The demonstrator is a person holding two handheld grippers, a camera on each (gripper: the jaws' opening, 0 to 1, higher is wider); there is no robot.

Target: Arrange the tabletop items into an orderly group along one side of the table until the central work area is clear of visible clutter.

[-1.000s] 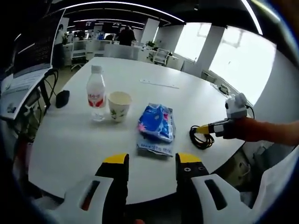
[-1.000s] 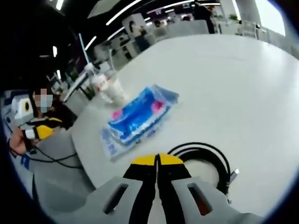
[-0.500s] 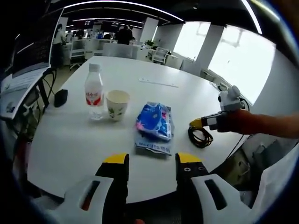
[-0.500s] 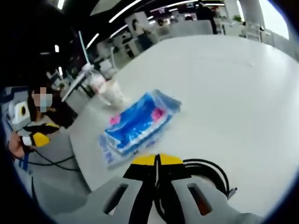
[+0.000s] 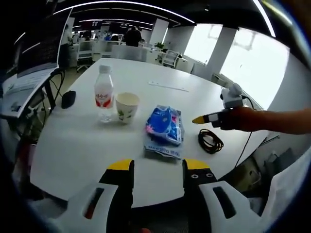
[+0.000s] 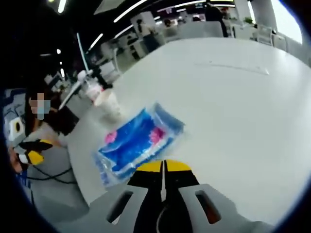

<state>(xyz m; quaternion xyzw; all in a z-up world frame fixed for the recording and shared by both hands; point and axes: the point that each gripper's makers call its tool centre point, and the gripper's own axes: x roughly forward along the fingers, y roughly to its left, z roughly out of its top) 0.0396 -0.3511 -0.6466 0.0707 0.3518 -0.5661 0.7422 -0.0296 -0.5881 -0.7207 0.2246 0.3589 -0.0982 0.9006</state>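
Four items sit on the white worktop (image 5: 73,145): blue tissue pack (image 5: 165,127) centre, water bottle (image 5: 103,93) and paper cup (image 5: 127,107) left, black cable coil (image 5: 211,140) right. Left claw (image 5: 157,167) gapes empty; right claw (image 6: 164,167) is closed, empty, above the coil.

Left gripper (image 5: 158,167) jaws apart; right gripper (image 6: 163,167) jaws together.

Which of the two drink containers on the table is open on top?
The paper cup: its white rim is open, with no lid. The water bottle beside it, on the side away from the blue tissue pack, has its cap on.
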